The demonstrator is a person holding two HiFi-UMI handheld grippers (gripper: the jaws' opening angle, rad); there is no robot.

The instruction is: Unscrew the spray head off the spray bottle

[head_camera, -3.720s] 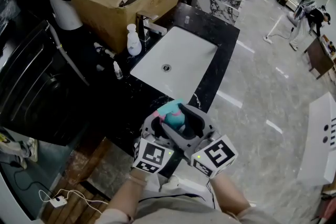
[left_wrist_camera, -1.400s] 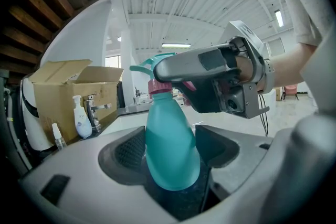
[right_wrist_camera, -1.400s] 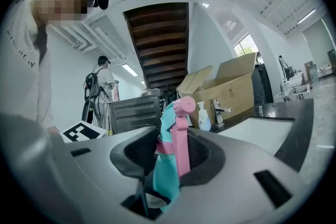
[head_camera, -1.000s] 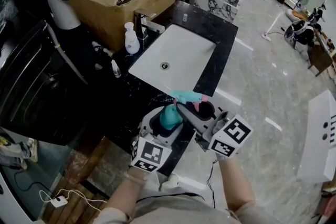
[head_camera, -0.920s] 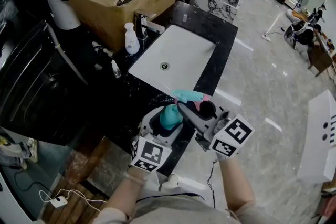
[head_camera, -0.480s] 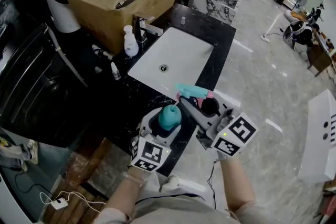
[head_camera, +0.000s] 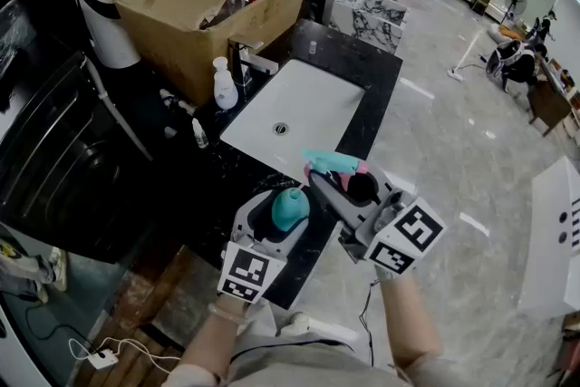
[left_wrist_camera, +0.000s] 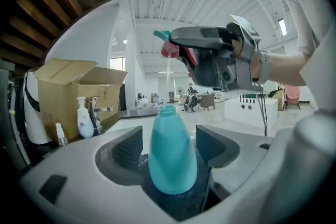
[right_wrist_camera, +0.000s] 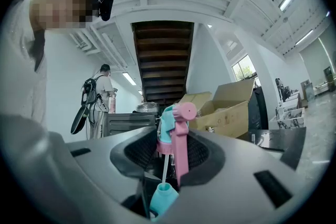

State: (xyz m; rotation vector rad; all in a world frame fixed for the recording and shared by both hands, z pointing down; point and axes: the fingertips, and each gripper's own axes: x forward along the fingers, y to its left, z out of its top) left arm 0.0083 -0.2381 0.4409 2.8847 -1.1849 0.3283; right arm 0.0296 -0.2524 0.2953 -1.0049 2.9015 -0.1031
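While the left gripper (left_wrist_camera: pixel 169 145) clasps the bottle (left_wrist_camera: pixel 172 165), the right gripper (right_wrist_camera: pixel 169 153), per its view, pinches the spray head (right_wrist_camera: pixel 177 119).

Black marbled worktop (head_camera: pixel 376 77) w/ white sink (head_camera: pixel 317 95) sunk in its middle, drain (head_camera: pixel 281 129) toward the near end; chrome tap (head_camera: pixel 251 59) at sink's left rim; big open cardboard box (head_camera: pixel 195 14) on worktop's far-left part; white pump bottle (head_camera: pixel 225 84) just in front of box, beside tap; small white bottle (head_camera: pixel 199 134) nearer, apart from it; tiny clear item (head_camera: pixel 313 47) behind sink, too small to ID.
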